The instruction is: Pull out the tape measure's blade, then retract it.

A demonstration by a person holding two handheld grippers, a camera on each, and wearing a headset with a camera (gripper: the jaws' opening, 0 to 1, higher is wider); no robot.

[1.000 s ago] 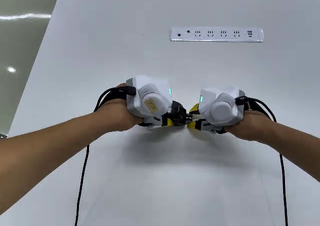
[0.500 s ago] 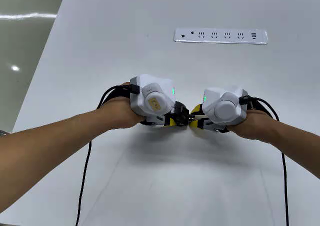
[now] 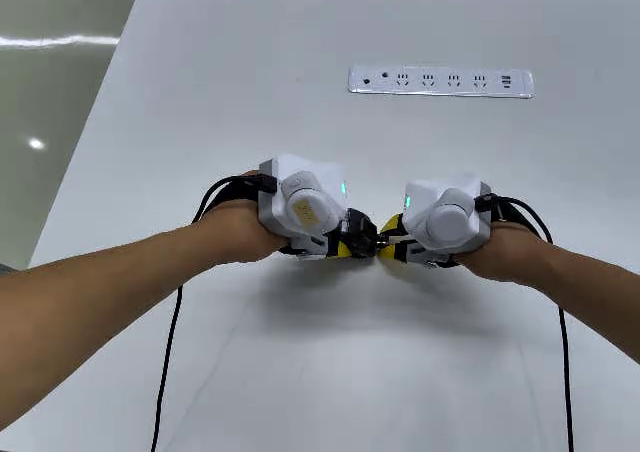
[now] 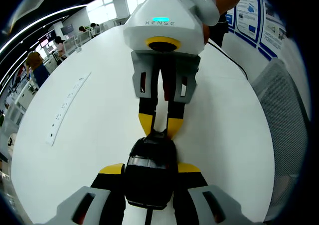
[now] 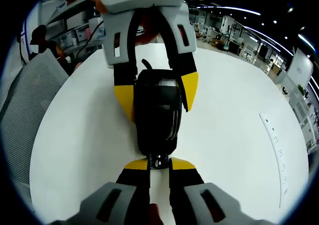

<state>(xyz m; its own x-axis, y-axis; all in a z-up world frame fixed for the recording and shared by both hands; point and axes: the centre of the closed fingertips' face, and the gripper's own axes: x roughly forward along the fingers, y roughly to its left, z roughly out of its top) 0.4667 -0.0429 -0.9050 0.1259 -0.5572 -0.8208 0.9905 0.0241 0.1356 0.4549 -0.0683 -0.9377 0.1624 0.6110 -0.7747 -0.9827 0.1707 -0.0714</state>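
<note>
White bench (image 3: 300,372): smooth and matte. The head view has shifted a little since a second ago, which is the camera's own move. The grippers stand tip to tip as they did then, with no length of blade between them.
Left hand (image 3: 235,230): wrapped round the left gripper's body, with a black cable trailing from it.
Left gripper (image 3: 345,244): glossy white shell, grey arms, black jaws with yellow tips. The jaws are spread to the case's width and clamped on its two sides.
Tape measure (image 4: 149,172): black, rounded case held over the bench between the grippers, mouth towards the right gripper.
Hook (image 5: 157,161): small metal tab at the case mouth.
Right gripper (image 5: 158,164): same build. Its jaws are nearly together, yellow tips pinching the hook.
Power strip (image 3: 440,80): long, flat and white, well beyond the grippers.
</note>
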